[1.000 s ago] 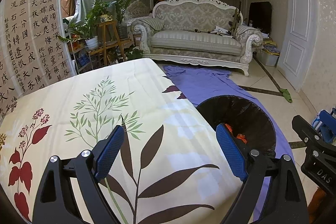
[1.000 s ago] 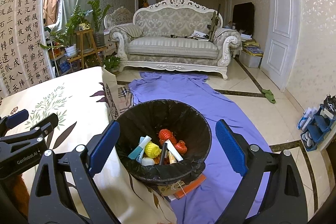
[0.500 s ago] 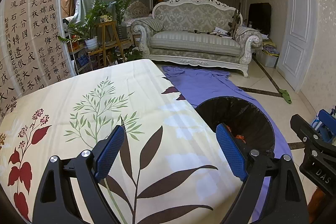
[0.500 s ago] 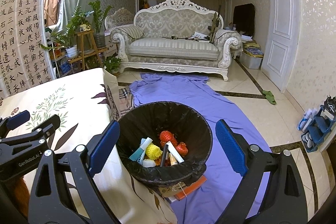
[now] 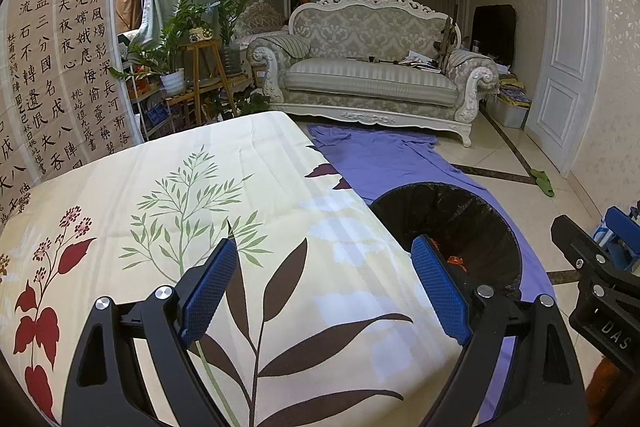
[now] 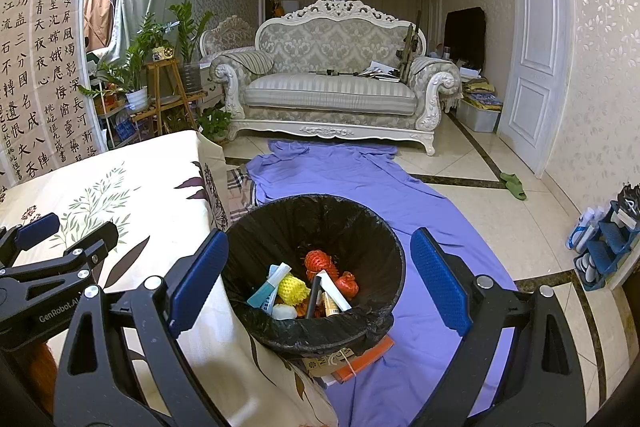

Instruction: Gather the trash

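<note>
Left claw (image 5: 324, 287): being held wide apart over the near part of the table (image 5: 168, 195), nothing being gripped; no shift being seen against the frames of a second ago.
Right claw (image 6: 318, 279): being held equally wide above the trash bin (image 6: 360, 331), nothing between its pads; also unchanged.
Table: being shown bare of loose items across its flowered cloth, from the near edge to the far corner.
Trash bin: being kept on the floor just beside the table's right edge, on the purple sheet (image 6: 360, 183).
Trash (image 6: 308, 287): lying inside the bin, orange and yellow netting and tubes among it.
Change: none being seen; collection being judged finished or close to it.
Sofa (image 6: 332, 91): standing far back, papers lying on its seat.
</note>
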A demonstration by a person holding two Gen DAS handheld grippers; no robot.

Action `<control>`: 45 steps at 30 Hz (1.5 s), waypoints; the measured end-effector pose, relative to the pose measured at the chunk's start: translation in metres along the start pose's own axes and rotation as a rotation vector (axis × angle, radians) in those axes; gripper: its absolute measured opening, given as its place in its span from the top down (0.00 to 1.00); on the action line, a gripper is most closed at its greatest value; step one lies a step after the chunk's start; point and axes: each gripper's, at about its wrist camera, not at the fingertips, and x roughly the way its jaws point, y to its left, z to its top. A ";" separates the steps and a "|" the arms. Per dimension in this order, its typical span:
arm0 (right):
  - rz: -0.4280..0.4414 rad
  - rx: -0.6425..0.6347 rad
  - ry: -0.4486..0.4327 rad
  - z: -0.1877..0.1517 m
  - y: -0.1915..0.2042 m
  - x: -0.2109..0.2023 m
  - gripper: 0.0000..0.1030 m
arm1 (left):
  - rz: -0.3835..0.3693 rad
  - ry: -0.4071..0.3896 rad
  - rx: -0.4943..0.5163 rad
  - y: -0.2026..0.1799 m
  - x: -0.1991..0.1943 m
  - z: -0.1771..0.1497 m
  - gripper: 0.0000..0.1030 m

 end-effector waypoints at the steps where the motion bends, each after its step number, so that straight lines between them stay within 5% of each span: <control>1: -0.001 0.000 0.000 -0.001 0.001 0.000 0.12 | 0.000 0.000 0.000 0.001 0.000 0.000 0.16; 45: 0.000 0.000 -0.001 -0.003 0.003 0.000 0.12 | 0.007 -0.011 0.010 -0.004 0.002 -0.001 0.16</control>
